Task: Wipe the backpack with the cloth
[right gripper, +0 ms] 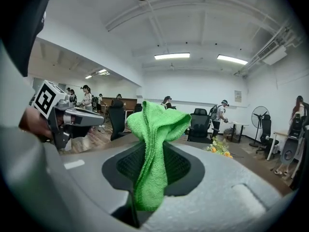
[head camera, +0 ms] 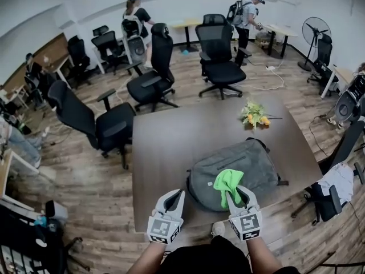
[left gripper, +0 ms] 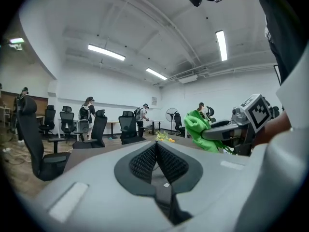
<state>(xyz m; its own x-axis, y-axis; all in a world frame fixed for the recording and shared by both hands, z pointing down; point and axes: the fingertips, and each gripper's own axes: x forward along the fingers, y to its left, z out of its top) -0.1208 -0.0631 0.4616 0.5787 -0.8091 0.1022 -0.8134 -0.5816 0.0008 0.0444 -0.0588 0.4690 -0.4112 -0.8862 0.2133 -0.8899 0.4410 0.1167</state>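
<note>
A grey backpack (head camera: 239, 167) lies flat on the brown table (head camera: 171, 147), near its front edge. My right gripper (head camera: 236, 194) is shut on a green cloth (head camera: 227, 181), which hangs over the near part of the backpack. In the right gripper view the cloth (right gripper: 153, 149) stands pinched between the jaws and fills the middle of the picture. My left gripper (head camera: 175, 197) hovers left of the backpack over the table, jaws shut with nothing between them. The left gripper view shows the cloth (left gripper: 200, 129) and the right gripper (left gripper: 241, 124) at its right.
A bunch of yellow and orange flowers (head camera: 255, 115) lies on the table's far right part. Black office chairs (head camera: 102, 121) stand round the table's left and far sides. People (head camera: 248, 16) stand at desks by the far wall. A fan (head camera: 315, 33) stands at the right.
</note>
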